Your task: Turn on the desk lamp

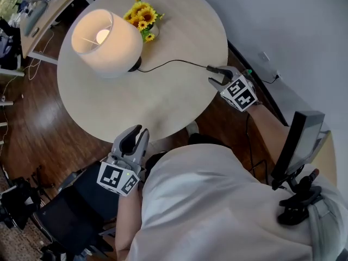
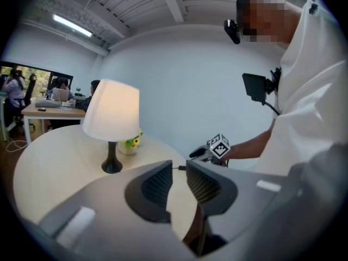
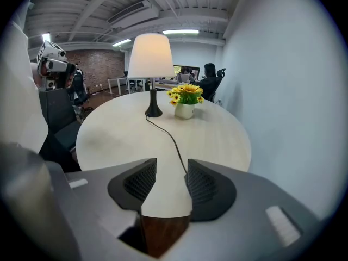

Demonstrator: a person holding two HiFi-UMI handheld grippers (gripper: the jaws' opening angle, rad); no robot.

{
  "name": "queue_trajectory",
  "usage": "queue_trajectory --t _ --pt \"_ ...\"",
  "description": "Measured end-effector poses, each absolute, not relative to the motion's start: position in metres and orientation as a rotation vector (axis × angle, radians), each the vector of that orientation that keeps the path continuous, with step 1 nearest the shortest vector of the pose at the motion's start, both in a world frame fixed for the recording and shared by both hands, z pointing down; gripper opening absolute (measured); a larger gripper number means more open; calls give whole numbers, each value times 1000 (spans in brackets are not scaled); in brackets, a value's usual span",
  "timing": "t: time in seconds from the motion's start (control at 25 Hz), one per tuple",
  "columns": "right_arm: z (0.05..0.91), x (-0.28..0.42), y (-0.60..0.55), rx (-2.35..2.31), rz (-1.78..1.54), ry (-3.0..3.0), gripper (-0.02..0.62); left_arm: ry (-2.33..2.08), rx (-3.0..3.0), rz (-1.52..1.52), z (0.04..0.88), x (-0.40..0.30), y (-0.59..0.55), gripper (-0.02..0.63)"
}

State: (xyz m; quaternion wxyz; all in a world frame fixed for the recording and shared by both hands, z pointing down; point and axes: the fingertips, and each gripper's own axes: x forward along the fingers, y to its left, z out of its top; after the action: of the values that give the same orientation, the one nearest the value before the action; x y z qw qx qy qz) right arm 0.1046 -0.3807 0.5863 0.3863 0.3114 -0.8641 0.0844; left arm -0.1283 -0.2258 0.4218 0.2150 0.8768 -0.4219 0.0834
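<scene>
The desk lamp (image 1: 106, 39) stands on the round table (image 1: 163, 102) with its pale shade glowing; it also shows as the lamp (image 2: 111, 113) and the lamp (image 3: 150, 56). Its black cord (image 1: 168, 62) runs from the base to the table's right edge. There my right gripper (image 1: 213, 76) lies open over the cord's end. In the right gripper view the cord (image 3: 171, 137) passes between the jaws of the right gripper (image 3: 171, 181), and neither pad presses on it. My left gripper (image 1: 133, 137) hangs at the table's near edge, its jaws slightly apart with nothing between them (image 2: 179, 184).
A small pot of sunflowers (image 1: 142, 16) stands just behind the lamp. Desks (image 1: 43, 10) and seated people are at the far left, across a wooden floor. A dark chair (image 1: 76, 211) sits near my left side. A wall socket (image 1: 265, 57) is on the right wall.
</scene>
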Motion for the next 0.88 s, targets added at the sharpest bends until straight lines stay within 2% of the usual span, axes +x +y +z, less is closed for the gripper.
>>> queue_trajectory --t 0.88 --pt "506 14 -111 1191 317 -2206 169 -879 2624 228 420 -233 -53 80"
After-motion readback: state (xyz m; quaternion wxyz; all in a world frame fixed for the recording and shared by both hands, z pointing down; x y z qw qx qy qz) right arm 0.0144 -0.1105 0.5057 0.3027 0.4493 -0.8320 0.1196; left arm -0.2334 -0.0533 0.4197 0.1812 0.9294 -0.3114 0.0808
